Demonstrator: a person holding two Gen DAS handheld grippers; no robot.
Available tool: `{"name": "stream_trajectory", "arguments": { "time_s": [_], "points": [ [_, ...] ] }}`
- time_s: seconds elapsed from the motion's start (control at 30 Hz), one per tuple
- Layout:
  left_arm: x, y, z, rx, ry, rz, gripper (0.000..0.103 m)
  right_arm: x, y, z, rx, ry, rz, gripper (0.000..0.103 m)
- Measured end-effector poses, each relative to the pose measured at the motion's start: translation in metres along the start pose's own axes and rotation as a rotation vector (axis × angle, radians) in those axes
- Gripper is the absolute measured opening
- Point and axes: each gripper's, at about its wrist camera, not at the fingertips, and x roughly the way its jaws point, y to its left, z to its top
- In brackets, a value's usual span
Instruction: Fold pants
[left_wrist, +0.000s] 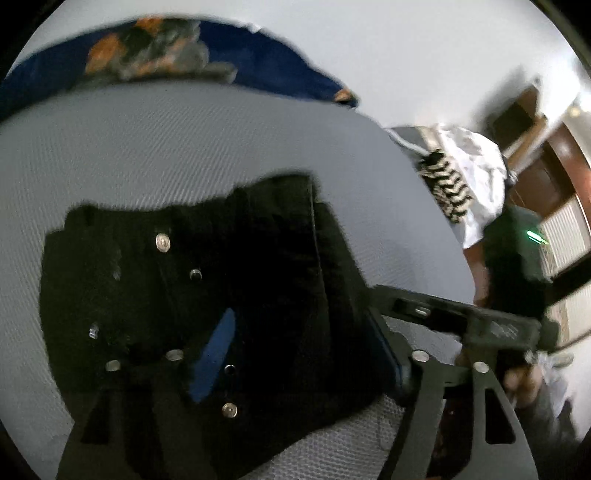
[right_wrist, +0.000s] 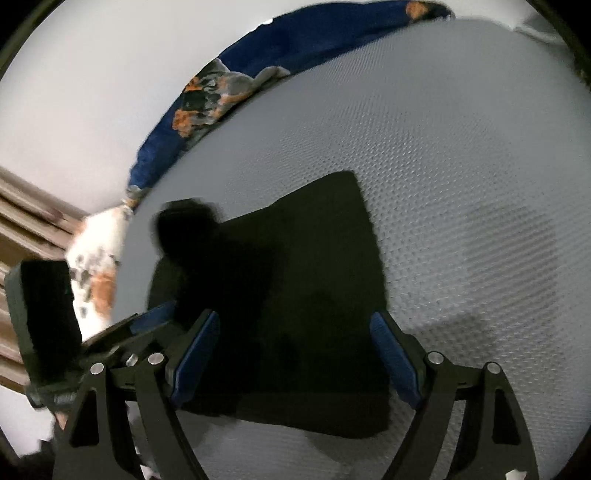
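**Folded black pants on the grey mattress, both tools spread**

The pants (right_wrist: 280, 295) are seen lying flat on a grey textured mattress (right_wrist: 461, 166), folded into a compact dark block. In the right wrist view the block is a rough rectangle, its long axis running from the lower edge of the view up and slightly to the right, with one square corner pointing up towards the far side of the mattress and a rounded lump of cloth sticking out at the upper left. In the left wrist view the pants (left_wrist: 207, 288) are seen with several metal studs and buttons facing up.

The right tool (right_wrist: 295, 354) is held over the near part of the pants with its blue-padded fingers spread wide; nothing is pinched between them. The left tool (left_wrist: 295, 354) is likewise spread, one blue pad lying against the dark cloth and the other at the pants' right edge; no cloth is gripped as far as can be told, though the picture is blurred.

A blue patterned cloth (right_wrist: 207, 99) is bunched along the far edge of the mattress. A white garment (left_wrist: 476, 177) with a striped piece is seen beyond the mattress's right side.
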Motion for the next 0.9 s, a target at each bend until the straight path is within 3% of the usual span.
{"name": "stream_trajectory", "arguments": {
  "time_s": [0.1,0.23,0.43,0.5,0.73,0.9],
  "points": [
    [-0.016,-0.002,-0.005,0.045,-0.031,0.033,0.075,0.009,-0.004,0.001,0.025,0.021,0.063,0.082],
    [-0.034,0.019,-0.011,-0.011,-0.054,0.089,0.075,0.017,-0.005,0.003,0.029,0.040,0.108,0.082],
    [-0.070,0.079,-0.031,-0.122,-0.112,0.284,0.075,0.030,-0.003,0.011,-0.021,0.067,0.144,0.079],
    [-0.076,0.099,-0.040,-0.172,-0.108,0.333,0.075,0.038,-0.003,0.014,-0.040,0.087,0.172,0.070],
    [-0.072,0.138,-0.066,-0.300,-0.069,0.364,0.075,0.060,-0.004,0.029,-0.074,0.094,0.261,0.058],
    [-0.069,0.142,-0.069,-0.331,-0.080,0.343,0.075,0.078,0.001,0.038,-0.084,0.124,0.310,0.035]
  ]
}}
